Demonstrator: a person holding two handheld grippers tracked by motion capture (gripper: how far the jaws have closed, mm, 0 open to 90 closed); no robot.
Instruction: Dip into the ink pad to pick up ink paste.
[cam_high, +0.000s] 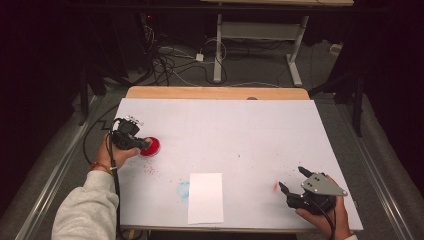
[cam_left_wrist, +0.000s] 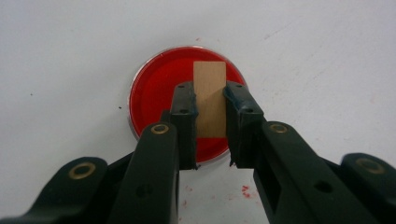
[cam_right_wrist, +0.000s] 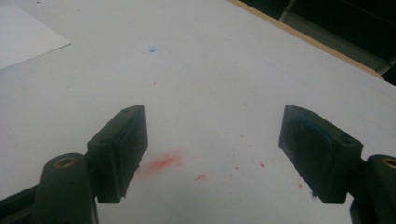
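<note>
On the white table (cam_high: 260, 130), the inking step is judged in hand: the round red ink pad (cam_left_wrist: 154, 93) at the left is met by a wooden stamp block (cam_left_wrist: 210, 100) clamped in the left gripper (cam_left_wrist: 210, 95), the right gripper (cam_right_wrist: 212, 135) is held wide and empty at the near right, and a lift toward the white paper sheet (cam_high: 205, 198) is judged next.

Bright even light on white table (cam_high: 250, 130); dark surroundings; gripper views soft, slightly blurred.

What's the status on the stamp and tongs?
Left tongs shut on wooden stamp, over red ink pad. Right tongs open, idle. Paper sheet unobstructed.
</note>
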